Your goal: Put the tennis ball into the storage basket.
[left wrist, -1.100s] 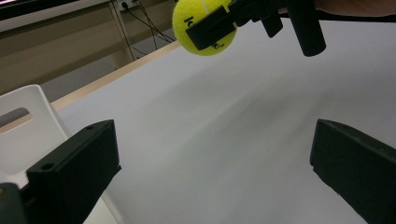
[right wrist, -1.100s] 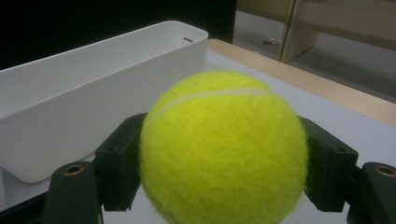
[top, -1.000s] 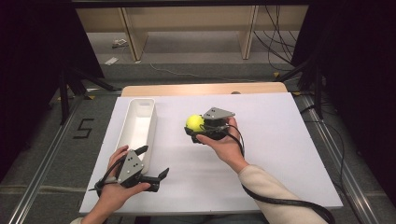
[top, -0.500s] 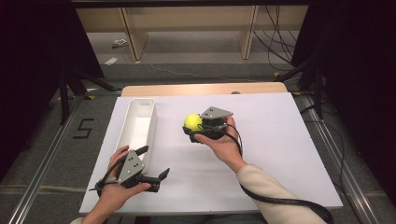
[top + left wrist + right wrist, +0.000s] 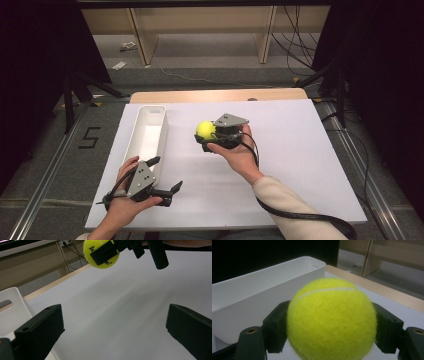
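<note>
The right tongs (image 5: 205, 136) grip a yellow tennis ball (image 5: 205, 129) above the middle of the white table (image 5: 300, 165), their jaws pressed against the ball's two sides, as the right gripper view shows close up with the ball (image 5: 330, 320) bulging between the black pads. In the high view, the long white bin (image 5: 146, 135) lies at nine o'clock from the ball, near it but apart, and its long axis runs from twelve to six o'clock, roughly square to the line from ball to bin. Any drop into the bin would likely call for a short carry toward nine o'clock, with plenty of length to land in but only the narrow width to hit. The right hand (image 5: 235, 152) is the one placed for that move. The left tongs (image 5: 166, 175) rest low at the near edge of the table, at about seven o'clock from the ball, jaws spread wide and holding nothing; their own view looks between those jaws across bare table to the held ball (image 5: 101, 253) up at twelve o'clock.
</note>
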`<action>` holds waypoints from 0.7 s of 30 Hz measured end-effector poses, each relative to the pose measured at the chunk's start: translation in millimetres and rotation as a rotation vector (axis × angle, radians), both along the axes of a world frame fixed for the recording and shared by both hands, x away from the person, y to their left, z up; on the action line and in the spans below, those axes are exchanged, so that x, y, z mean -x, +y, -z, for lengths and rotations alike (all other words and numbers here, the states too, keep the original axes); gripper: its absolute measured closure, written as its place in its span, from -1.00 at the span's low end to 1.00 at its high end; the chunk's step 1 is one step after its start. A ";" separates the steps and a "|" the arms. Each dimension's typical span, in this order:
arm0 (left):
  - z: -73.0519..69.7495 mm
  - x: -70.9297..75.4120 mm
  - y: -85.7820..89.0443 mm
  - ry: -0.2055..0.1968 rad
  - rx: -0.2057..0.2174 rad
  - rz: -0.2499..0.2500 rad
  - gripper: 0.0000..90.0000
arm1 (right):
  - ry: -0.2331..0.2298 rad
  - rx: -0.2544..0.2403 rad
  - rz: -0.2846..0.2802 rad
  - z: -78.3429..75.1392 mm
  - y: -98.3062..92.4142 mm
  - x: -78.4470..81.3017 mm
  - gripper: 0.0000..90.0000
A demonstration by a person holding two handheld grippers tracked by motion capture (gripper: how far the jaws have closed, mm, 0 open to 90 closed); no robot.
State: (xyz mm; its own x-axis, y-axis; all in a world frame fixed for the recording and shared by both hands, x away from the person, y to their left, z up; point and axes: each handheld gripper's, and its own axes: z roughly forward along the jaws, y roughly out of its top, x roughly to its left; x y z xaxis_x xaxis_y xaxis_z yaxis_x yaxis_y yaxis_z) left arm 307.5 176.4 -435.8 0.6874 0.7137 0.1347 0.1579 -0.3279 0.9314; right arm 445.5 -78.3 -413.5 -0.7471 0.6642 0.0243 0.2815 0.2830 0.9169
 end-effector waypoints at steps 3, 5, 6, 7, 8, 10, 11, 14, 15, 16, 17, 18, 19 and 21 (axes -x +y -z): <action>-0.1 0.1 -0.2 0.000 0.002 0.001 -0.98 | 0.003 0.001 -0.003 0.0 2.0 1.0 -0.41; -0.1 0.1 -0.2 0.000 0.002 0.002 -0.98 | 0.000 0.002 -0.006 -0.1 3.1 0.9 -0.41; -0.1 0.2 -0.1 0.000 0.002 0.001 -0.98 | 0.001 0.001 -0.008 -0.3 3.6 1.0 -0.41; -0.1 0.3 0.1 0.000 0.003 -0.001 -0.98 | -0.001 0.001 -0.008 -0.3 4.1 0.9 -0.41; -0.4 0.5 0.2 0.000 0.004 0.001 -0.98 | 0.000 0.001 -0.007 -0.5 4.7 1.2 -0.41; -0.7 0.6 0.1 -0.002 0.006 0.003 -0.98 | -0.003 0.000 -0.008 -0.7 5.4 1.6 -0.41; -0.7 0.4 0.0 -0.003 0.004 0.004 -0.98 | -0.005 -0.001 -0.010 -1.0 5.6 1.8 -0.41; -0.5 -0.1 0.0 -0.005 0.003 0.005 -0.98 | -0.008 -0.001 -0.010 -2.5 5.2 2.1 -0.41; -0.4 -0.3 0.1 -0.005 0.005 0.003 -0.98 | -0.007 -0.002 -0.008 -2.9 4.9 1.8 -0.41; -0.4 -0.6 0.3 -0.004 0.005 0.002 -0.98 | -0.010 -0.003 -0.006 -3.1 4.3 1.1 -0.41; -0.4 -0.8 0.3 -0.004 0.006 0.003 -0.98 | -0.006 -0.004 -0.005 -3.4 3.8 0.8 -0.41; -0.4 -0.9 0.2 -0.003 0.008 0.002 -0.98 | -0.007 -0.005 -0.003 -3.4 3.3 0.3 -0.41; -0.2 -1.2 0.0 -0.002 0.009 0.003 -0.98 | -0.006 -0.006 -0.002 -3.4 2.8 -0.1 -0.41; 0.3 -1.7 -0.1 0.001 0.009 0.003 -0.98 | -0.005 -0.007 -0.001 -3.2 2.0 -0.9 -0.41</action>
State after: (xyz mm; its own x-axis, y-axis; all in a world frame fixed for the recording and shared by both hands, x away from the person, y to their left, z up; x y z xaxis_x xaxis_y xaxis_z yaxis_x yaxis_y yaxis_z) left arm 309.2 176.3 -436.2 0.6896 0.7128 0.1279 0.1580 -0.3204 0.9340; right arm 446.4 -76.3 -410.3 -0.7482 0.6629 0.0256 0.2766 0.2766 0.9203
